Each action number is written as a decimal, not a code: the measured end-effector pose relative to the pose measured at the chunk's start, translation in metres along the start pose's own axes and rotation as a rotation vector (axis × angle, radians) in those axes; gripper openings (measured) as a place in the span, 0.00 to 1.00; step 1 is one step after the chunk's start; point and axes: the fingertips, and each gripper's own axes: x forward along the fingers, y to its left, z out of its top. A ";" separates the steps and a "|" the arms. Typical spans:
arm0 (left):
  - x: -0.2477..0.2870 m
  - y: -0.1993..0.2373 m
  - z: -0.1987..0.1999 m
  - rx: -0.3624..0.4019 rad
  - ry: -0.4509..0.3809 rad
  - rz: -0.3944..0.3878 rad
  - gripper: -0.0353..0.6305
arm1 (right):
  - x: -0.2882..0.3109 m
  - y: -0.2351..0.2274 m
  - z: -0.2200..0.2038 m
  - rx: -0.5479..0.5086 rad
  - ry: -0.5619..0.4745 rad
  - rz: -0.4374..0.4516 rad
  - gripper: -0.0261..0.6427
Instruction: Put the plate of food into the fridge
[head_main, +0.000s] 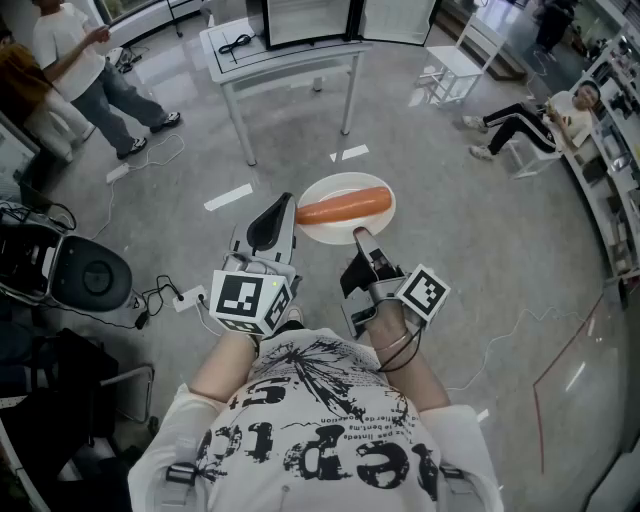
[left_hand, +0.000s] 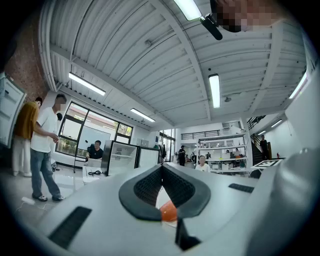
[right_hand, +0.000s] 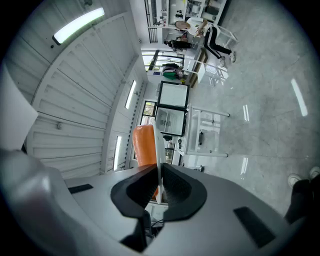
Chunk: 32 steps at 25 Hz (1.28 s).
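Both forearms reach forward from the person's chest, side by side over the grey floor (head_main: 470, 240). Each gripper points level and away from the body. The right gripper (head_main: 360, 237) is rolled onto its side, so in its own view the floor stands upright at the right and the plate's rim runs as a thin vertical line. The left gripper (head_main: 279, 211) sits upright, its tip at the plate's left edge.

The fridge (head_main: 305, 20) is well ahead on a white table (head_main: 285, 62). The top of the head view cuts it off, leaving only its lower glass front showing. The marker cubes (head_main: 250, 300) cover both hands. The near rim of the plate (head_main: 335, 233) is hidden under the right gripper's tip. From the left gripper view only a sliver of plate and an orange end of the carrot (head_main: 343, 206) show through the gap below its fingertips.

The plate is in the air between the two gripper tips, with the carrot lying across it lengthwise from left to right.

The right jaws are nearly closed and pinch the plate's near rim between the pads (the carrot lies on the upper face beyond them). The left jaws are closed tip to tip with nothing between them. I cannot tell whether they touch the plate's left rim or only sit just beside it.
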 end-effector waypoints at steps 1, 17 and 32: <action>0.001 0.000 0.001 0.003 -0.002 0.000 0.06 | 0.000 0.000 0.001 -0.001 -0.001 -0.001 0.07; 0.004 0.003 -0.016 0.009 0.002 0.008 0.06 | -0.007 0.003 0.011 -0.034 -0.037 0.022 0.07; 0.111 0.015 -0.030 -0.001 0.017 -0.020 0.06 | 0.036 -0.013 0.106 -0.061 -0.117 0.018 0.07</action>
